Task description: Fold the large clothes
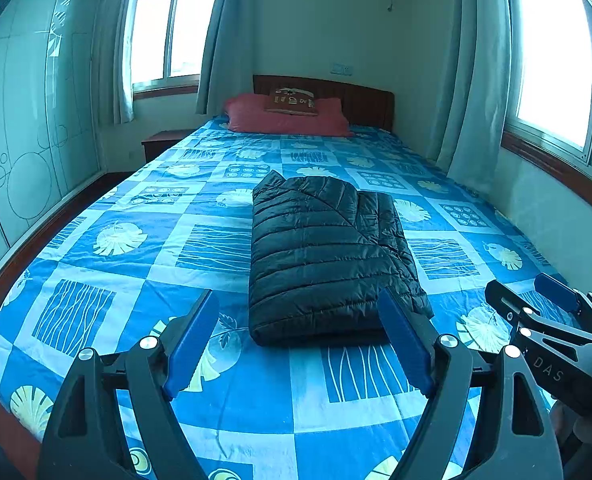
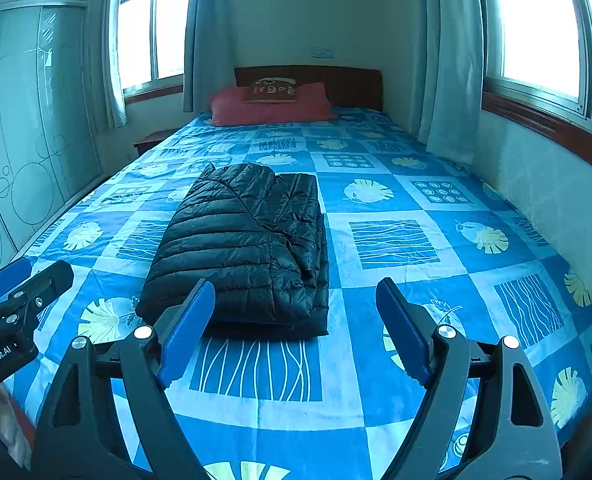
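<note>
A black quilted puffer jacket [image 1: 328, 256] lies folded into a compact rectangle on the blue patterned bed [image 1: 135, 248]; it also shows in the right wrist view [image 2: 243, 248]. My left gripper [image 1: 300, 320] is open and empty, hovering above the bed just short of the jacket's near edge. My right gripper [image 2: 296, 312] is open and empty, held over the bed near the jacket's near right corner. The right gripper also shows at the right edge of the left wrist view [image 1: 536, 300], and the left gripper at the left edge of the right wrist view [image 2: 27, 280].
A red pillow [image 1: 283, 118] with a small brown cushion [image 1: 293, 101] lies at the wooden headboard [image 1: 360, 100]. A wardrobe [image 1: 27, 120] lines the left wall. A nightstand [image 1: 161, 142] stands by the bed. Windows and curtains [image 1: 476, 80] flank the bed; a wall [image 2: 544, 184] runs along its right side.
</note>
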